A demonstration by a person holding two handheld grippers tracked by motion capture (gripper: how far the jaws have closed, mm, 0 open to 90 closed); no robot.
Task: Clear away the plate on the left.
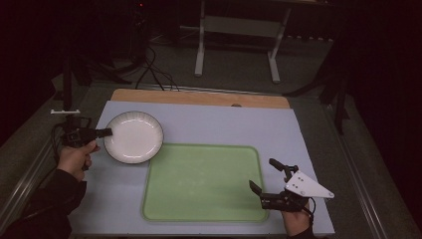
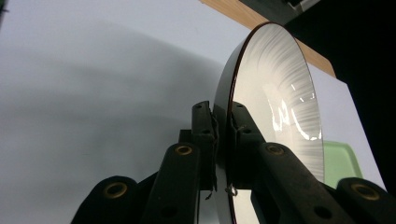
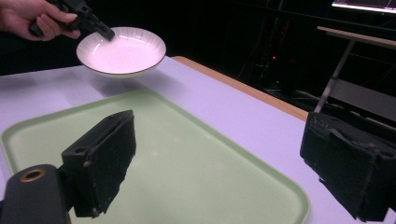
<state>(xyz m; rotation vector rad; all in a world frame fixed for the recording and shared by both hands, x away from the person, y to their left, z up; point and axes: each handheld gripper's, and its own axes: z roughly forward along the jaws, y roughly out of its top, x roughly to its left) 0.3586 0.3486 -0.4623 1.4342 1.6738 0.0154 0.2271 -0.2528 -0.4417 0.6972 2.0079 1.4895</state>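
My left claw clamps the white plate by its rim, lifted off the surface; my right claw gapes beside the green tray

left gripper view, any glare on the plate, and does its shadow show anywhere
Left gripper view: bright streaks of glare on the plate, with a broad soft shadow across the table. Right gripper view: the plate's shadow falls on the table beneath it, and the room behind is dark.
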